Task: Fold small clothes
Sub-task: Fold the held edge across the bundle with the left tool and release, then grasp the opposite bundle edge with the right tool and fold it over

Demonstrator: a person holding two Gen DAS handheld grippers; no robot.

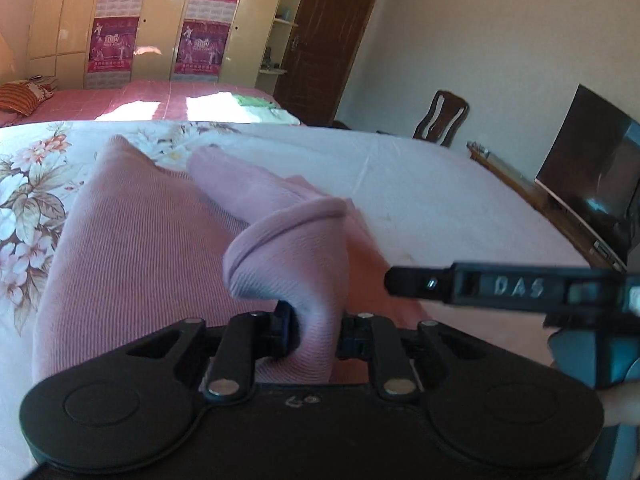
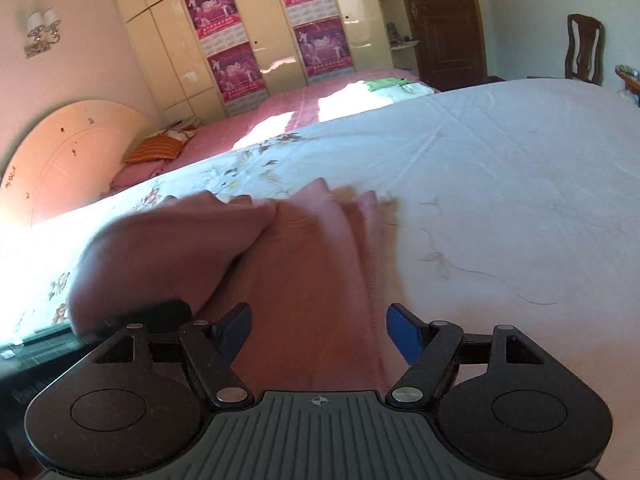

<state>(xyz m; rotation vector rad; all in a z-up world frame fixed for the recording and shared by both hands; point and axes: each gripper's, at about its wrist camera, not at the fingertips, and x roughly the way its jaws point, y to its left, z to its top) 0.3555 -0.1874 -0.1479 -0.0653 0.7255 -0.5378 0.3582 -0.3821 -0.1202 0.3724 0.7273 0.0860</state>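
Observation:
A pink ribbed garment (image 1: 132,240) lies on the white floral bed sheet (image 1: 420,184). My left gripper (image 1: 316,332) is shut on a bunched fold of the pink garment, which is lifted and curled above the jaws. The right gripper's finger (image 1: 500,286) reaches in from the right, just beside that fold. In the right wrist view the pink garment (image 2: 304,280) lies under and ahead of my right gripper (image 2: 320,332), whose blue-padded jaws stand wide apart with nothing between them. A raised fold shows blurred at the left.
A second bed with a pink cover (image 2: 304,104) and folded cloths (image 2: 392,88) stands behind. A wardrobe with posters (image 2: 240,40), a brown door (image 2: 440,20), a wooden chair (image 1: 440,116) and a television (image 1: 592,184) surround the bed.

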